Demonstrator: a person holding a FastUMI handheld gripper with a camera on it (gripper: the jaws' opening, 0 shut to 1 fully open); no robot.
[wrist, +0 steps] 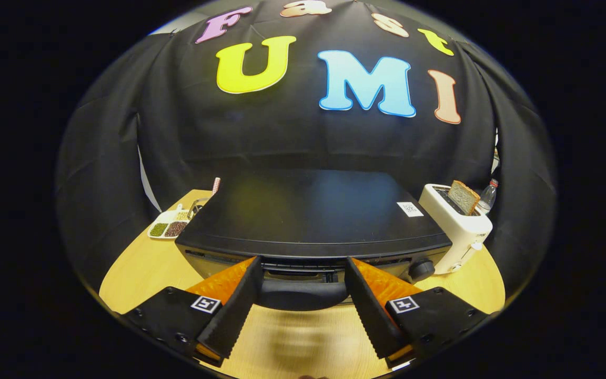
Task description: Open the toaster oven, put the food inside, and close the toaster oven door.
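- Sitting on the round wooden table (140,268) is the big black toaster oven (311,216), door shut.
- Its dark curved handle (302,293) lies between the spread fingers of the gripper (303,271), which pinch nothing.
- A white toaster (455,226) holding brown bread (463,196) stands beside the oven.

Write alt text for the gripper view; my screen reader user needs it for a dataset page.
The gripper has its jaws open on either side of the toaster oven's door handle, not yet pressing it. The black toaster oven sits on a wooden table, with a white toaster holding bread beside it.
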